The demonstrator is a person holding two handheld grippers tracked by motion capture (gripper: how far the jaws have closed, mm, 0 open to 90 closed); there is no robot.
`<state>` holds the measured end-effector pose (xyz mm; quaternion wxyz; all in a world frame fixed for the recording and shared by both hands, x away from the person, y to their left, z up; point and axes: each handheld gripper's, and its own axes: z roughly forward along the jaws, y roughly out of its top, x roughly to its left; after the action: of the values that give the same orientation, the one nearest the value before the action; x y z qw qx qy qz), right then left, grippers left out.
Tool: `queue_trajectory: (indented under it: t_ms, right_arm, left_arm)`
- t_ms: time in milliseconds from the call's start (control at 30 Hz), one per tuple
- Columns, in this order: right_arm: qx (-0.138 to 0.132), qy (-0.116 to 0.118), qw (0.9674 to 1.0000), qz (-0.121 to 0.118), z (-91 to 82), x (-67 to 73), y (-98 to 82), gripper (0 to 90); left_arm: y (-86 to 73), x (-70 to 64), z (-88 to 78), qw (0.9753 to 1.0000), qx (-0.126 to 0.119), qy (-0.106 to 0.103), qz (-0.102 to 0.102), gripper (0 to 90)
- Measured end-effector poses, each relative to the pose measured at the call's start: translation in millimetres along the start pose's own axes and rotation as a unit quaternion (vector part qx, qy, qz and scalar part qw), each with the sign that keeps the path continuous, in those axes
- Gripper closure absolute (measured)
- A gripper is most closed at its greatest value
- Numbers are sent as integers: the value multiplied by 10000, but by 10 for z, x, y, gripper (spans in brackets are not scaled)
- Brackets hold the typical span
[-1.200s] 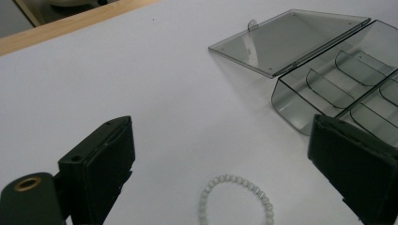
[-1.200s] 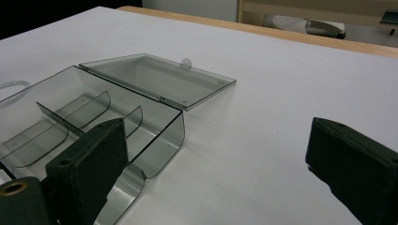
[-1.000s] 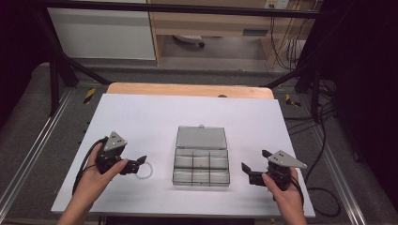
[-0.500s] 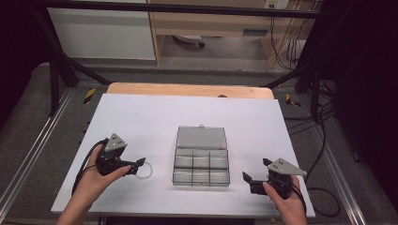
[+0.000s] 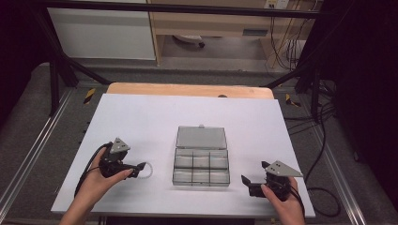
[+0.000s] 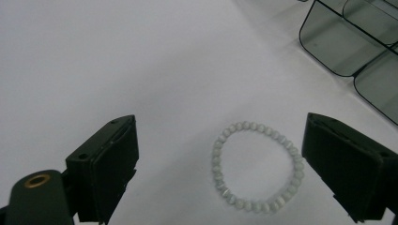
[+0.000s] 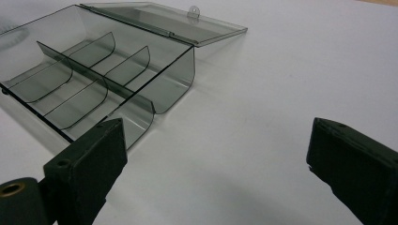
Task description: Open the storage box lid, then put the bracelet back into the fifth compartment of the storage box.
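While the right gripper [image 5: 251, 184] waited wide open and empty beside the open compartment box [image 5: 201, 157], the white bead bracelet [image 6: 257, 167] lay flat on the table, just ahead between the spread, empty jaws of the nearer left gripper [image 5: 137, 168].

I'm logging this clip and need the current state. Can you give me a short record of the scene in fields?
surface: white table
box: clear compartment box, lid open and lying flat
bracelet: white bead bracelet, flat on the table left of the box
left gripper: open, jaws either side of the bracelet, not touching it
right gripper: open, holding nothing, right of the box
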<state>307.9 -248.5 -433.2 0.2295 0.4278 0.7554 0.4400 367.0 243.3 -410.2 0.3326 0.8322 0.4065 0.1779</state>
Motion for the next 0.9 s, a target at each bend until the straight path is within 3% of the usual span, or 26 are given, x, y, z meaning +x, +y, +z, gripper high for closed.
queue_trajectory:
  t_ms: [267,500,900]
  right_arm:
    - [37,-8,10000,16,10,0,-2,56]
    - [48,-20,10000,21,10,-8,-7,55]
    - [48,-36,10000,68,-2,-30,-13,54]
  left_arm:
    - [-26,-1,39,9998,136,35,104,138]
    - [-58,56,51,9998,207,78,20,170]
    - [-76,19,115,9996,250,-25,108,319]
